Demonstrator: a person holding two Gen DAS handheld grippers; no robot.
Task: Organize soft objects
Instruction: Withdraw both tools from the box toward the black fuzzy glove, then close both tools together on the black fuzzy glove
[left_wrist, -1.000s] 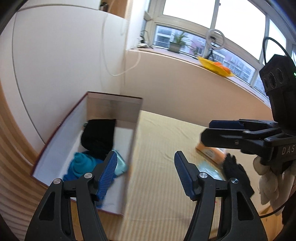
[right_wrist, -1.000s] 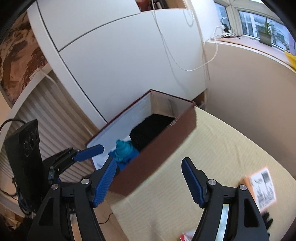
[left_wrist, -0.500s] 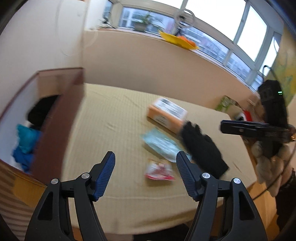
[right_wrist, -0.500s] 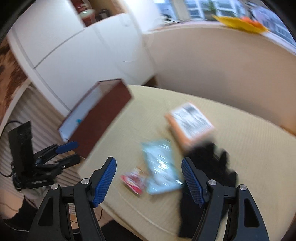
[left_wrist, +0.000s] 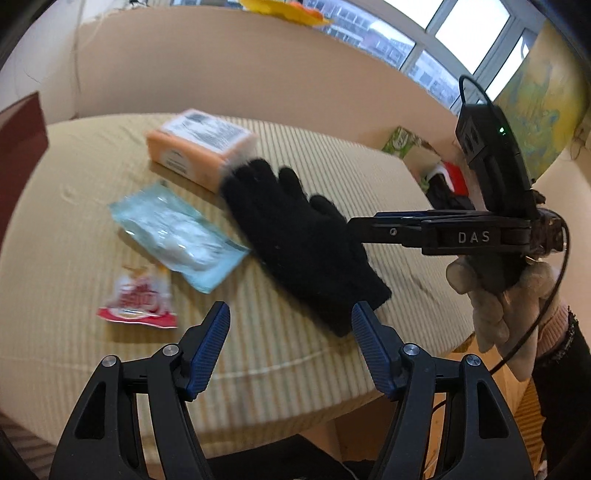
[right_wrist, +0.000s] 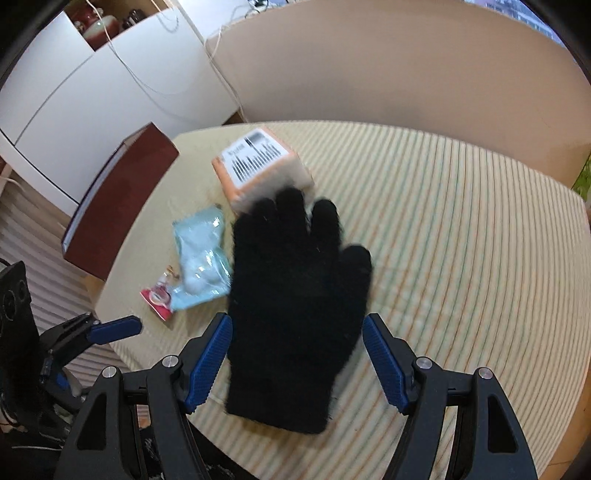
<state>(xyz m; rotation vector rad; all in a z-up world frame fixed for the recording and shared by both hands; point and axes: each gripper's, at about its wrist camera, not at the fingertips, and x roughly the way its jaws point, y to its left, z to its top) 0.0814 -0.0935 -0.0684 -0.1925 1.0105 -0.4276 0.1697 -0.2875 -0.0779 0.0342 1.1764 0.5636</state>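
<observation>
Hovering over the striped beige table (right_wrist: 461, 240), my right gripper (right_wrist: 297, 360) frames the flat black knit glove (right_wrist: 295, 295) between spread, untouching jaws; my left gripper (left_wrist: 290, 345), jaws just widened and empty, sits beside its cuff.

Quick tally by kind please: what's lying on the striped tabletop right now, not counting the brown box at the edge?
Black knit glove: 1
Orange boxed pack with a barcode label: 1
Pale blue plastic pouch: 1
Red and white sachet: 1
Total: 4 things, all on the striped tabletop.
</observation>
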